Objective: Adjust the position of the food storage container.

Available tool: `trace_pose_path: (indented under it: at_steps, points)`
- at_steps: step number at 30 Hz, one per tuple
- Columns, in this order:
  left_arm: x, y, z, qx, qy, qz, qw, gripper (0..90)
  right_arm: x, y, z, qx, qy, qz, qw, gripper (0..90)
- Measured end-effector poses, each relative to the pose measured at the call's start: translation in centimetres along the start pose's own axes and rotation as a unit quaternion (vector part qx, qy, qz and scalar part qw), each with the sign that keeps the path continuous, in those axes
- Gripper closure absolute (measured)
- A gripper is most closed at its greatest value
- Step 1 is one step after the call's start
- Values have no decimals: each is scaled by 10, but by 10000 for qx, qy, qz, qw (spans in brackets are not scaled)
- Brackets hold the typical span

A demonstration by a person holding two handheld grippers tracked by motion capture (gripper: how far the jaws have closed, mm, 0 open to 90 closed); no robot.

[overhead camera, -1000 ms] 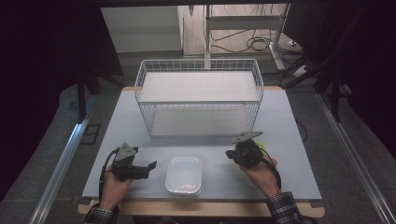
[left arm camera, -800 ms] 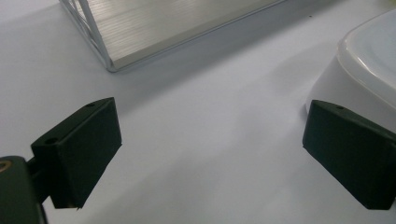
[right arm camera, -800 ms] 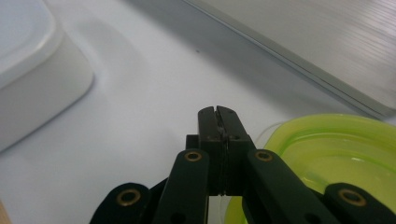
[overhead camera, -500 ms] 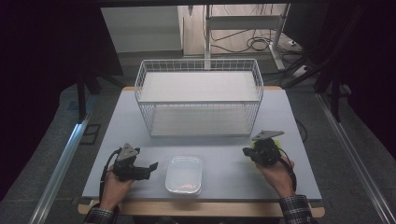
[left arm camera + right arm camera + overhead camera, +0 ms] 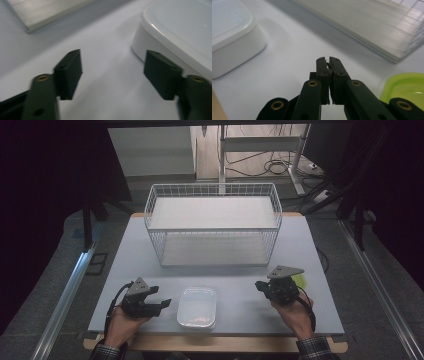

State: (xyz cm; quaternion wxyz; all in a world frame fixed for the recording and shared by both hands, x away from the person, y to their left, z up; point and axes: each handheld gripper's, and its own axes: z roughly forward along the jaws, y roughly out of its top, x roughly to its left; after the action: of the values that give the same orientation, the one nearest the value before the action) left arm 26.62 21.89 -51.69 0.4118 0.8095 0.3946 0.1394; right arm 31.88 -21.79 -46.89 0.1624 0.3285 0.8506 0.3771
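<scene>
A shallow white plastic container with a lid lies near the table's front edge, between my hands. My left gripper lies just left of it and points at its side. In the left gripper view the left gripper is open; its jaws have just been closing, with bare table between them and the container beside the right pad. My right gripper is well to the right of the container, pointing left. In the right gripper view the right gripper is shut with nothing in it.
A white wire basket stands at the middle back of the grey table; its base shows ahead of the right jaws. A green lid lies by the right hand, also close beside the right jaws.
The right hand has slid to the right, away from the container. The left hand has stayed where it was.
</scene>
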Motion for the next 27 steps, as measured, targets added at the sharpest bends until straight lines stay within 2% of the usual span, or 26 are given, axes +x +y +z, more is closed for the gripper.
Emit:
trace_pose_path:
  at_steps: [1, 2, 3, 4, 5, 7, 8, 9, 10, 11, 15, 18, 19, 25, 27]
  points:
    - [-1, 0, 0, 41, -76, 8, 10000, 325, 0, 0, 0, 0, 0, 0, 10000, 867]
    - [-3, 0, 1, 102, -200, 1, 9997, 366, 3, -1, -1, -37, 19, -42, 10000, 870]
    - [-6, -1, 2, 168, -313, 38, 9994, 439, 7, -2, -2, -81, 138, -50, 9999, 890]
    - [-6, -1, 2, 168, -313, 38, 9994, 468, 7, -2, -2, -81, 138, -50, 9999, 890]
    - [-11, -1, 4, 263, -450, 87, 9986, 504, 10, -3, -4, -113, 281, -53, 9995, 897]
    - [-14, -1, 4, 317, -471, 95, 9983, 573, 12, -5, -5, -103, 498, -40, 9987, 898]
    - [-17, -2, 4, 385, -534, 156, 9977, 573, 12, -5, -5, -103, 498, -40, 9987, 898]
    - [-21, -2, 4, 465, -549, 230, 9971, 639, 15, -8, -6, -101, 589, -8, 9982, 899]
    - [-21, -2, 4, 465, -549, 230, 9971, 676, 15, -8, -6, -101, 589, -8, 9982, 899]
    - [-23, -3, 3, 487, -574, 259, 9968, 676, 16, -9, -7, -101, 588, -20, 9982, 899]
    - [-28, -8, -1, 567, -853, 271, 9944, 843, 25, -13, -9, 37, 498, -101, 9987, 898]
    - [-33, -10, 0, 663, -1042, 284, 9919, 888, 31, -16, -9, 212, 512, -121, 9984, 897]
    - [-36, -10, 2, 713, -1167, 323, 9901, 897, 35, -18, -9, 259, 527, -133, 9982, 897]
    - [-48, -5, 9, 776, -1290, 409, 9878, 897, 46, -19, -11, 294, 692, -139, 9971, 897]
    - [-54, -3, 14, 790, -1388, 455, 9861, 897, 51, -21, -13, 304, 781, -172, 9963, 897]
